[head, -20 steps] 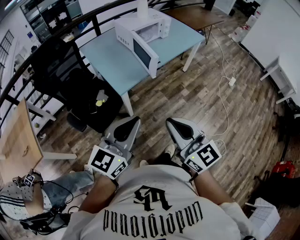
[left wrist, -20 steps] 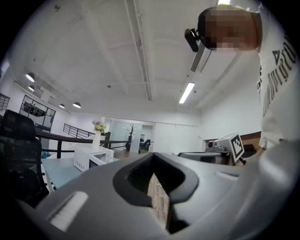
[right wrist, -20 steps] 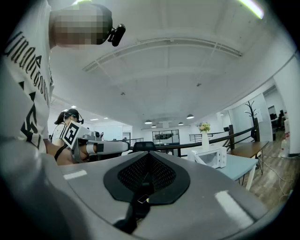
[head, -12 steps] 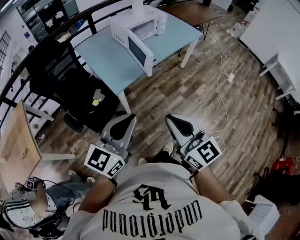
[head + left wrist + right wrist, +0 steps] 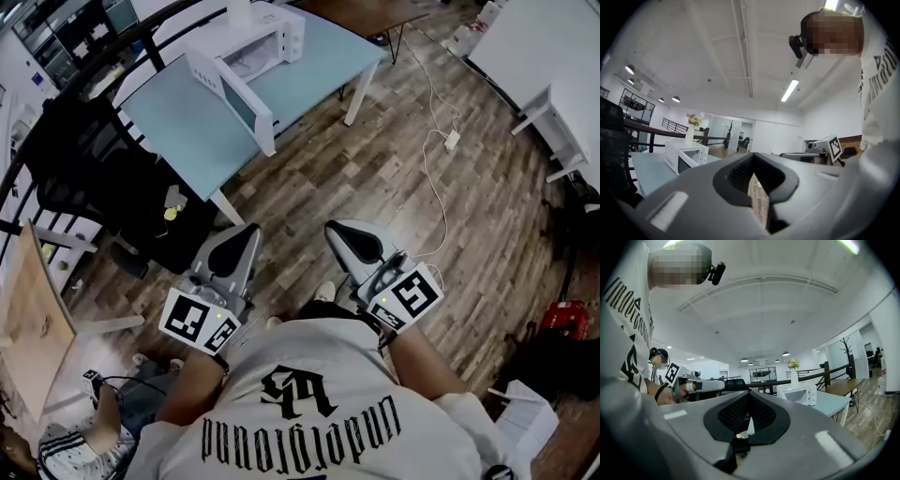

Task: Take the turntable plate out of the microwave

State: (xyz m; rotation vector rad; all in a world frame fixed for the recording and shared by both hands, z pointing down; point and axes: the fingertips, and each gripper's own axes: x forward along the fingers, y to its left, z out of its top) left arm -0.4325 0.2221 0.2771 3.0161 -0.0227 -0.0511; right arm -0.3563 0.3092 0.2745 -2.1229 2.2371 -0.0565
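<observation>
1. We held the left gripper and the right gripper side by side in front of our white T-shirt. Both were level over the wooden floor.
2. The left gripper's jaws were clenched together with nothing between them. Only a sliver of floor showed through the seam.
3. The right gripper's jaws were likewise pressed together and empty.
4. The white microwave stood well apart from both grippers, on the far part of the light blue table. Its door was swung open.
5. We could not make out the turntable plate itself, because the open cavity was too small in every view.
6. A white vase of flowers stood on top of the microwave.
7. A black chair stood at the table's left. A white cable plug lay on the floor at its right.
</observation>
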